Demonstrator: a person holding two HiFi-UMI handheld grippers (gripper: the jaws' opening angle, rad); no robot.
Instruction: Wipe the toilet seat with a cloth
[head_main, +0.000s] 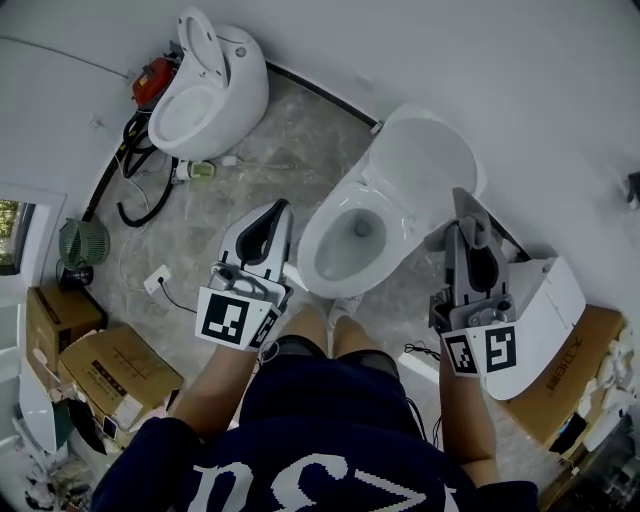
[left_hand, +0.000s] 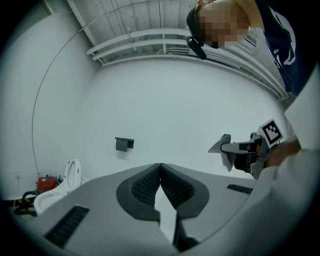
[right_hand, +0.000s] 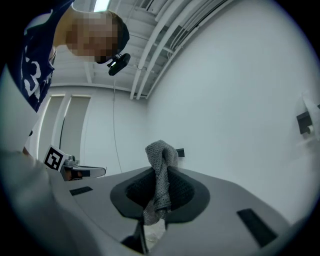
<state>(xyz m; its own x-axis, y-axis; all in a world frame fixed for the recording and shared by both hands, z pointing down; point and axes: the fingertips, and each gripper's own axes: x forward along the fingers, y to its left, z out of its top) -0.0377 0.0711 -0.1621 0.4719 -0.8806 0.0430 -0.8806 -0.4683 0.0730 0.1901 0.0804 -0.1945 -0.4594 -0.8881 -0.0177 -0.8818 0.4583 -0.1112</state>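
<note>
Now, right gripper (head_main: 464, 200) clenching grey cloth (right_hand: 161, 160), left gripper (head_main: 283, 206) pinched together — box (head_main: 566, 368) lettering unreadable

White walls (head_main: 480, 60) ring a grey marbled floor (head_main: 250, 170). Cardboard boxes (head_main: 115, 375) sit at lower left, a second toilet (head_main: 205, 85) at upper left.

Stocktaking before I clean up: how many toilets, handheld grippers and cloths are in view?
Toilets: 2, the near toilet and the far toilet
Grippers: 2, the left gripper and the right gripper
Cloths: 1, the grey cloth clamped in the right gripper
Total: 5
</note>
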